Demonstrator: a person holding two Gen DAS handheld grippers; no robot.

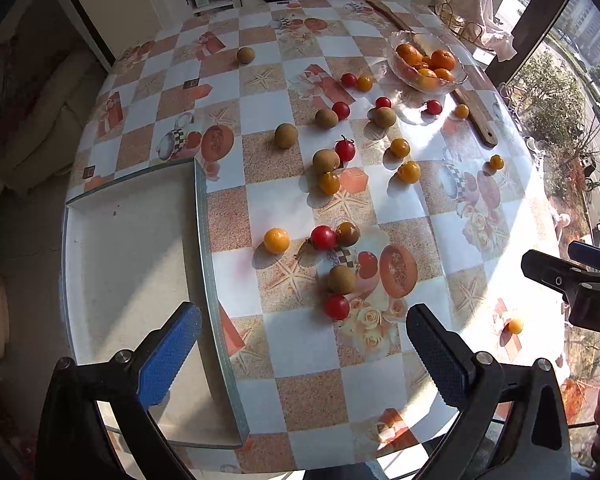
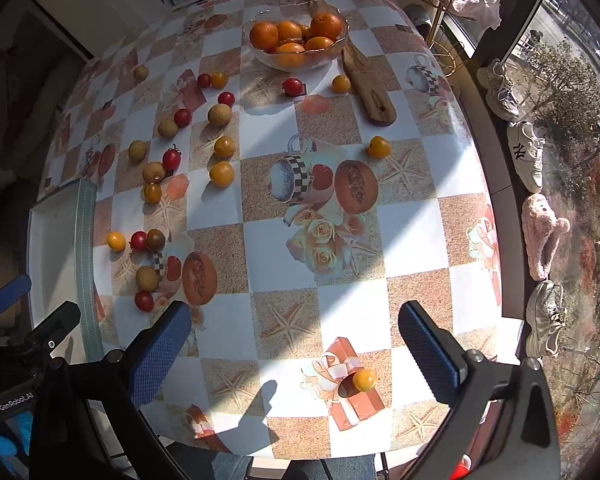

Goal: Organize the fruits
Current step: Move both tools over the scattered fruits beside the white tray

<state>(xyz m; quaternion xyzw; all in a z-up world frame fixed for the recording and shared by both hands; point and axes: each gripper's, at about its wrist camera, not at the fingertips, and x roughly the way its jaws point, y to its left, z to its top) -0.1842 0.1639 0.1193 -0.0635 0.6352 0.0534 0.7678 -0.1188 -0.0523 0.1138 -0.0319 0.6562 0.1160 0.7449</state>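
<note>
Several red cherry tomatoes [image 1: 323, 237], yellow cherry tomatoes [image 1: 276, 240] and brown longans [image 1: 341, 279] lie scattered on the checked tablecloth. A white rectangular tray [image 1: 132, 248] sits at the table's left edge and holds no fruit; it also shows in the right wrist view [image 2: 60, 240]. My left gripper [image 1: 300, 352] is open and empty, above the tray's right rim. My right gripper [image 2: 296, 348] is open and empty, above the near table edge, with one yellow tomato [image 2: 365, 379] just ahead between its fingers.
A glass bowl [image 2: 300, 56] of oranges stands at the far side, next to a long wooden board [image 2: 364, 80]. Shoes and a slipper [image 2: 544, 236] line the window sill on the right. A sofa [image 1: 40, 128] is beyond the left edge.
</note>
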